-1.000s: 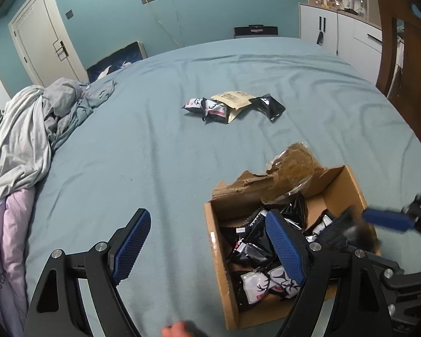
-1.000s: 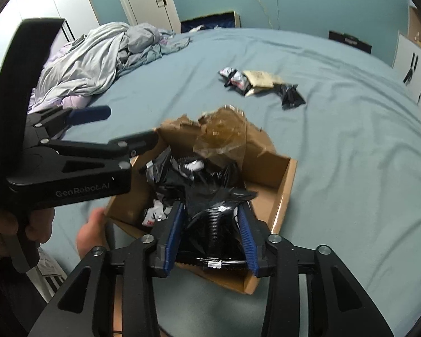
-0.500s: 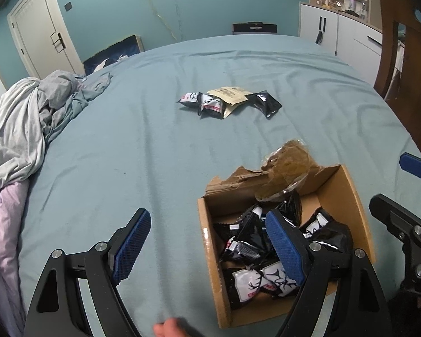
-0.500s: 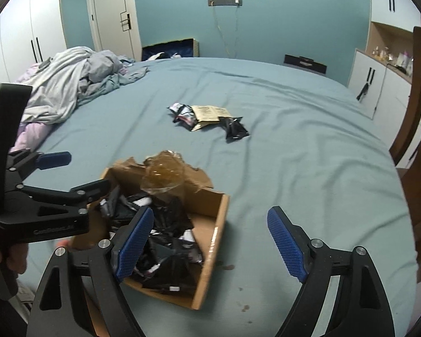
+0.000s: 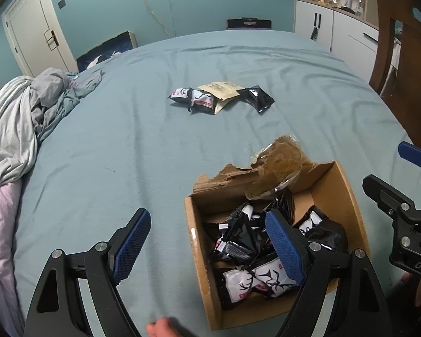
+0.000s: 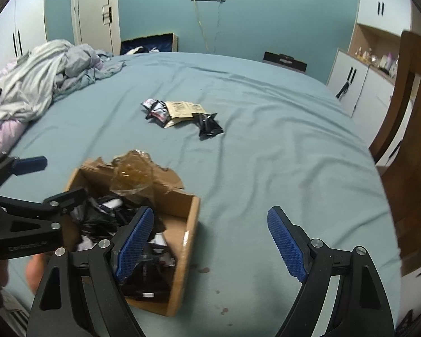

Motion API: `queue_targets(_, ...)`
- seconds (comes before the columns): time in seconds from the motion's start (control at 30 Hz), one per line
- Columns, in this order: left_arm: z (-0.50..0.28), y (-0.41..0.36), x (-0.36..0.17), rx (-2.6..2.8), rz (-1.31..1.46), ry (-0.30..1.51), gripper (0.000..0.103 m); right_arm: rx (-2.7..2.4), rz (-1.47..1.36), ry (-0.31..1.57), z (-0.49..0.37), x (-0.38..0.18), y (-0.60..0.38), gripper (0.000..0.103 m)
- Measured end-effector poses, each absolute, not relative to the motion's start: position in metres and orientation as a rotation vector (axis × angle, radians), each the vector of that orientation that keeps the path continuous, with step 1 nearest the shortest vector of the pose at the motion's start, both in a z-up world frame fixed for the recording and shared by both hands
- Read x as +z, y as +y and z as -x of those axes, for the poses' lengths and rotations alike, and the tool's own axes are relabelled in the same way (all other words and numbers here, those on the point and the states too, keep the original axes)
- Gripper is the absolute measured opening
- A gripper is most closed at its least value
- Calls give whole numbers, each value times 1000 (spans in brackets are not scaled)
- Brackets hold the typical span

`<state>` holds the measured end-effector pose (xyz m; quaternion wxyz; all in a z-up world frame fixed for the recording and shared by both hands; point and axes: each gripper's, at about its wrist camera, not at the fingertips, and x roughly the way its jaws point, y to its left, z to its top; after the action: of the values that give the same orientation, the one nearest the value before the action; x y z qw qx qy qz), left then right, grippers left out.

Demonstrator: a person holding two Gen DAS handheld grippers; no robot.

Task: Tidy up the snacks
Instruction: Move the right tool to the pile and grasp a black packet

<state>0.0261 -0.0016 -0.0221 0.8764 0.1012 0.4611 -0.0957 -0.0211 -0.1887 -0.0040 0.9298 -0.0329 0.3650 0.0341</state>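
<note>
A torn cardboard box (image 5: 348, 193) sits on the blue bed, holding several black and white snack packets (image 5: 247, 238) and a clear brown bag (image 5: 278, 168). The box also shows in the right wrist view (image 6: 188, 241). My left gripper (image 5: 207, 241) is open and empty, its right finger over the box. My right gripper (image 6: 210, 241) is open and empty, above the box's right edge. Farther up the bed lie black-and-white packets (image 5: 193, 98), a tan packet (image 5: 219, 92) and a black packet (image 5: 259, 99); the right wrist view shows the black packet (image 6: 209, 125) too.
Crumpled grey bedding (image 5: 22, 118) lies at the left of the bed. A wooden chair (image 5: 407, 64) stands at the right edge. White cabinets (image 6: 359, 87) stand behind it. A door (image 5: 33, 39) is at the far left.
My right gripper let go of a black snack packet into the box, opened, and pulled back up and to the right. The left gripper stayed open and hardly moved.
</note>
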Motion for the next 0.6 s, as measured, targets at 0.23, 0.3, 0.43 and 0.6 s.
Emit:
queue_targets(0.23, -26, -1, -17, -210, -191, 959, 85, 113, -1, 768, 14, 1, -204, 83)
queue_targets(0.3, -25, -1, -16, -212, -183, 957, 85, 114, -8, 767, 9, 4, -209, 83)
queue_targets(0.43, -29, 1, -14, -211, -184, 962, 85, 109, -26, 773, -6, 5, -219, 83)
queue_targets(0.6, -33, 1, -12, -197, -191, 956, 85, 131, -48, 802, -33, 1, -231, 83)
